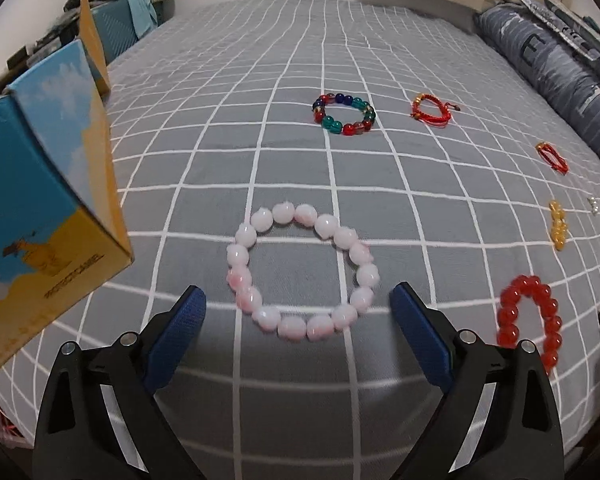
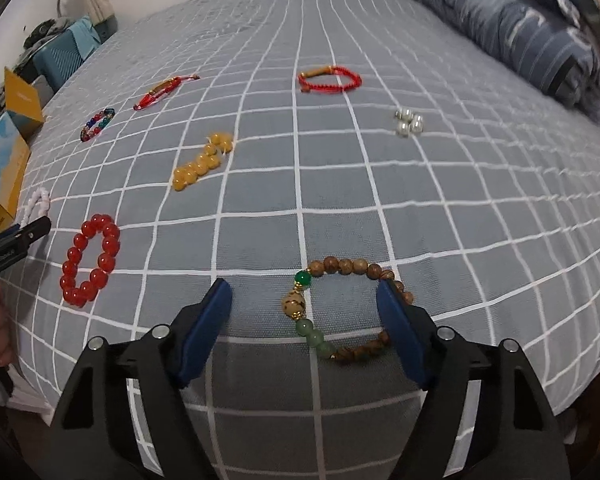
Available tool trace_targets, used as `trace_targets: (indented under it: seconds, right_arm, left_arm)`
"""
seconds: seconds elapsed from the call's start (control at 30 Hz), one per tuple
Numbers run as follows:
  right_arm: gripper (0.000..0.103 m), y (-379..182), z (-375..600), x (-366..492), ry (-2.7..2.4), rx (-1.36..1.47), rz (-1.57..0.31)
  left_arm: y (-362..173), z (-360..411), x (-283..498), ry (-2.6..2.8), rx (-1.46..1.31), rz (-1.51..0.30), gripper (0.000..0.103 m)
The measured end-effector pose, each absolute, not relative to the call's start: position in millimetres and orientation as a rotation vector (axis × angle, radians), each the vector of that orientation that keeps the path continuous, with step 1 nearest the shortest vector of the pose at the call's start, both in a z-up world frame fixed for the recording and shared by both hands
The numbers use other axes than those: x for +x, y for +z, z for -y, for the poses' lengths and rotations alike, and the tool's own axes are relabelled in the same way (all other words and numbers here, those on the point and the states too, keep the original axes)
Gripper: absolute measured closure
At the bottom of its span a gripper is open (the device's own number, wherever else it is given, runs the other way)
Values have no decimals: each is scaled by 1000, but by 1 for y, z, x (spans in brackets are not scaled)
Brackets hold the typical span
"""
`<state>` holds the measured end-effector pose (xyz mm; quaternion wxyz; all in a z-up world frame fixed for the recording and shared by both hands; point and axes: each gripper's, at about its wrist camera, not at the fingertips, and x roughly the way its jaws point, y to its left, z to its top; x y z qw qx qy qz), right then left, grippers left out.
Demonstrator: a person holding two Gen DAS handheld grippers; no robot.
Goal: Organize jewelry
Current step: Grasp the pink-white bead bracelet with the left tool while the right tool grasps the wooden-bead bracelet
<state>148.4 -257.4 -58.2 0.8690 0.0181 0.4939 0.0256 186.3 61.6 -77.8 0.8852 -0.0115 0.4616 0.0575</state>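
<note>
The left gripper [image 1: 298, 300] has its fingers spread wide, the pink bead bracelet [image 1: 302, 274] lying on the bed [image 1: 292, 168] between and just ahead of the tips, untouched. The blue-and-yellow box [image 1: 44, 216] stands left of them. The right gripper [image 2: 304, 300] is also spread (nothing pinched); the wooden bead bracelet [image 2: 340, 308] lies between its fingers, its far side at the right fingertip. A red bead bracelet [image 2: 90, 260] lies well to the left.
</note>
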Motion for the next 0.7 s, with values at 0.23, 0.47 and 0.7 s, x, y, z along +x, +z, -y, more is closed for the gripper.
trace_targets:
  seconds: [0.23,0.47,0.7]
  right_arm:
    - [71,-58,265,157,53,70,-1073]
    - [92,-57,272,159,50,128,-1105]
    - [93,-46,270,155,56,121,-1077]
  left_arm:
    - [-73,-54,189,97,-22,-979,48]
    - [-68,-48,188,28,-54,-1002,93]
    - [-54,-40,179,-13,-49,-983,94]
